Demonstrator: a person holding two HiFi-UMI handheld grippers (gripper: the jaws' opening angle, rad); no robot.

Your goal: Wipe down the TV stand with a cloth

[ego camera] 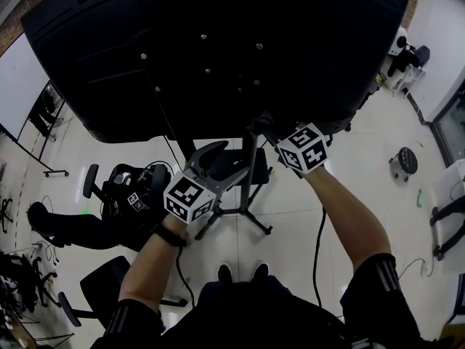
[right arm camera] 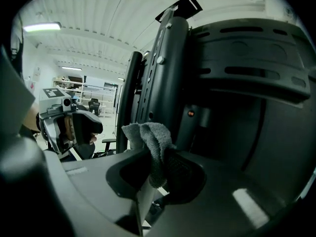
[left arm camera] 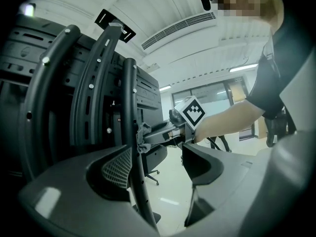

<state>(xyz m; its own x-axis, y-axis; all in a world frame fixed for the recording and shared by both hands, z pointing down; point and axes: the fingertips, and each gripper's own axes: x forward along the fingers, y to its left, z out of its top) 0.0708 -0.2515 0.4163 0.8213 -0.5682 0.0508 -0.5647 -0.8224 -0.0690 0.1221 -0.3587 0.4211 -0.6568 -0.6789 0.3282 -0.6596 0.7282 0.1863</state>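
Observation:
The TV stand's black upright pole (ego camera: 249, 173) carries the big black TV back (ego camera: 240, 42). My right gripper (ego camera: 270, 131) is shut on a grey cloth (right arm camera: 150, 137), and the cloth (left arm camera: 142, 137) presses against the pole (left arm camera: 132, 112). In the right gripper view (right arm camera: 155, 167) the cloth sticks up from between the jaws, beside the pole (right arm camera: 129, 98). My left gripper (ego camera: 225, 164) is open. The pole runs up between its jaws in the left gripper view (left arm camera: 158, 164), close to the left jaw, a little below the cloth.
The stand's base legs (ego camera: 243, 217) spread on the pale floor in front of my feet. A person in dark clothes sits by an office chair (ego camera: 109, 195) at the left. A small stool (ego camera: 405, 162) stands at the right. A cable (ego camera: 317, 246) hangs from my right arm.

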